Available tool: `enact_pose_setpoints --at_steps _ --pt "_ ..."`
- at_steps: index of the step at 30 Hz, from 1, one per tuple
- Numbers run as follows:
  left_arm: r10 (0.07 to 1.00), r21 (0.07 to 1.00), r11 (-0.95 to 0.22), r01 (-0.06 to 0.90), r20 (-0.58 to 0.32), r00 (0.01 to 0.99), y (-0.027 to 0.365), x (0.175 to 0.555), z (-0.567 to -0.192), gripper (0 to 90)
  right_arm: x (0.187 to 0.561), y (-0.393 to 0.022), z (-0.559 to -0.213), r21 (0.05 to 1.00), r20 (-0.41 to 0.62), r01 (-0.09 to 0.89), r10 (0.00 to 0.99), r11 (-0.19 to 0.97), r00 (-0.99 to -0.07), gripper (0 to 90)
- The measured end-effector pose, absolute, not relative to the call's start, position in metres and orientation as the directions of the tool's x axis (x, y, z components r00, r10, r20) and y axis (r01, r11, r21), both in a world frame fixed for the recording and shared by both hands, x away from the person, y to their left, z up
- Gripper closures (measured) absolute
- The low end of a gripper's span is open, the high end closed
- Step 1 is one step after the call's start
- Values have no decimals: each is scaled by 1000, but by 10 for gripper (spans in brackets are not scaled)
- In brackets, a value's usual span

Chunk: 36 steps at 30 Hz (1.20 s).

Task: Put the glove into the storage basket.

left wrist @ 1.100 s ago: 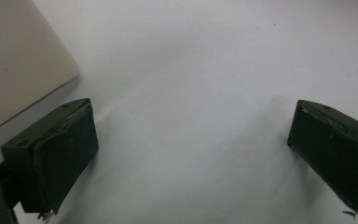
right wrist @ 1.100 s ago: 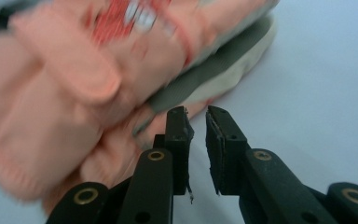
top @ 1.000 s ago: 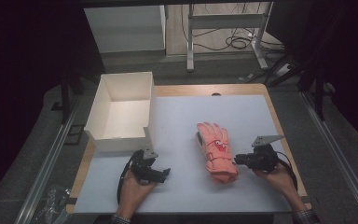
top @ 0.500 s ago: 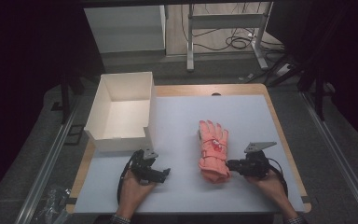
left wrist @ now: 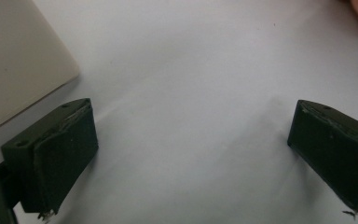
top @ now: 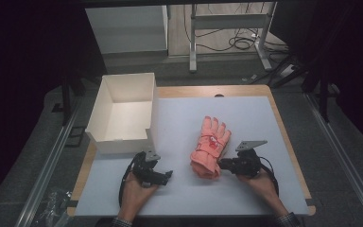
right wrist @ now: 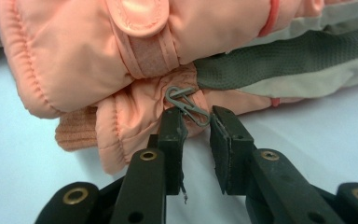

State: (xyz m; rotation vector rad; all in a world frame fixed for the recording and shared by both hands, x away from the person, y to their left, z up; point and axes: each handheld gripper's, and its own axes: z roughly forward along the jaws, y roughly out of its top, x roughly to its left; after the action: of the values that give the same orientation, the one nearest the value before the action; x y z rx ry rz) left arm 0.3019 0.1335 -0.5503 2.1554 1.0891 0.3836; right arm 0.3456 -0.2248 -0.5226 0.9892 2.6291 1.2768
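High view: a pink glove (top: 210, 148) lies on the pale bench (top: 264, 118), near its middle, fingers pointing away from the person and cuff toward them; a white box (top: 123, 111) stands open well apart to its left.
Right gripper (right wrist: 196, 122): in the right gripper view its jaws stand a narrow gap apart at the cuff end of the glove (right wrist: 121, 60), just short of the fabric. They have just been opening a little. A small grey metal clip (right wrist: 186, 105) sits at the mouth of the gap; the jaws do not press on it, nor on the glove.
Left gripper (left wrist: 189, 154): jaws wide apart over bare bench, holding nothing, with a corner of the box (left wrist: 18, 60) at the upper left.
Handling: judged from its padded, quilted look, the glove is light, soft and squashy. It will fold and sag when lifted and is not fragile.
Where to hold: the bunched cuff fabric beside the strap (right wrist: 144, 42) looks the surest bite. The clip is thin, hard and likely to slip or swivel.
Risk: a shallow pinch could catch only the outer layer.
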Motion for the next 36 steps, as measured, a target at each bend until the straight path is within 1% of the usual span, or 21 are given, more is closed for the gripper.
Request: enact_pose_setpoints --at_steps 9,23,27,32,35,36 --pt "794 689 -417 593 -41 606 134 302 -550 15 354 -206 -525 732 196 519 593 441 -781 734" --pt "795 684 -420 596 -40 606 133 302 -550 11 362 -193 -530 753 180 515 625 409 -759 722" --pt "798 679 -420 602 -39 601 132 302 -550 9 358 -194 -527 754 146 503 639 422 -755 660" --pt "797 681 -419 600 -40 602 132 302 -550 9 353 -208 -522 767 127 499 666 404 -735 573" --pt "797 685 -416 599 -43 602 132 302 -550 9 351 -218 -519 771 115 501 688 393 -717 511" --pt "797 685 -415 598 -43 602 132 302 -550 9 350 -223 -518 773 108 502 699 388 -707 476"
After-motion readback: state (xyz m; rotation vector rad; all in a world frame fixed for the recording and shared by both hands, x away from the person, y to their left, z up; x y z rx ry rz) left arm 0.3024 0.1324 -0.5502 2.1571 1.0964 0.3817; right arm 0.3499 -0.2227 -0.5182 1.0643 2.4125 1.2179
